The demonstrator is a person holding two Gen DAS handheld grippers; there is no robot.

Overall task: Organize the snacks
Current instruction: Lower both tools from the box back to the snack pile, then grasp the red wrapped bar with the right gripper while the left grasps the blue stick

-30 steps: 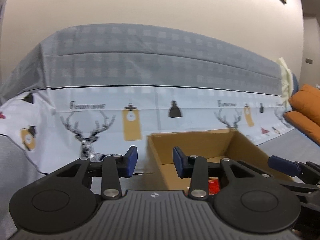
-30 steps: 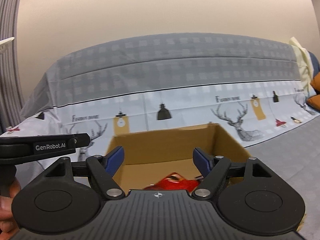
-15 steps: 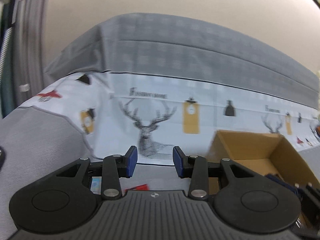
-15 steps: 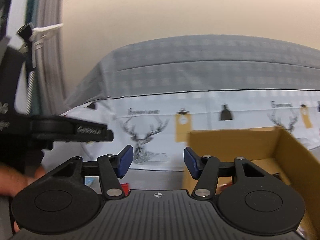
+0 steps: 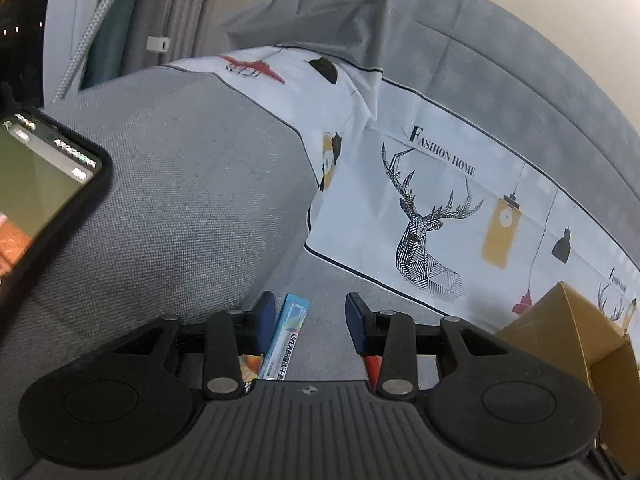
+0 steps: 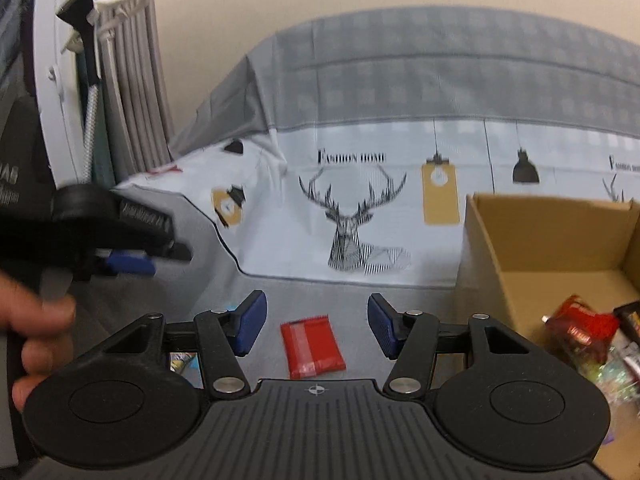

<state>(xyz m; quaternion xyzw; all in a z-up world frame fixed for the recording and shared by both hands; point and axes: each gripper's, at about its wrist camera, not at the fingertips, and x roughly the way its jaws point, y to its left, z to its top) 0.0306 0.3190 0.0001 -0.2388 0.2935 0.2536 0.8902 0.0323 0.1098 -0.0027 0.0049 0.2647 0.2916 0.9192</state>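
My left gripper [image 5: 310, 318] is open and empty above a light-blue snack packet [image 5: 286, 342] on the grey sofa seat; a red packet edge [image 5: 372, 366] shows under its right finger. My right gripper [image 6: 316, 326] is open and empty, with a red snack packet [image 6: 312, 346] lying on the seat between its fingers. The cardboard box [image 6: 480, 240] stands to the right, with red and mixed snacks [image 6: 580, 332] inside; its corner also shows in the left wrist view [image 5: 560, 328]. The left gripper appears in the right wrist view [image 6: 128, 260], to the left.
A grey and white deer-print cover [image 6: 360, 220] drapes the sofa back. A grey armrest [image 5: 180, 200] rises at the left. A phone [image 5: 36, 184] sits at the left edge. Curtains [image 6: 132, 80] hang behind. Another packet [image 6: 182, 362] lies under my right gripper's left finger.
Both grippers have swung left, away from the box, toward the packets on the seat. The right gripper's jaws have opened wider than half a second ago.
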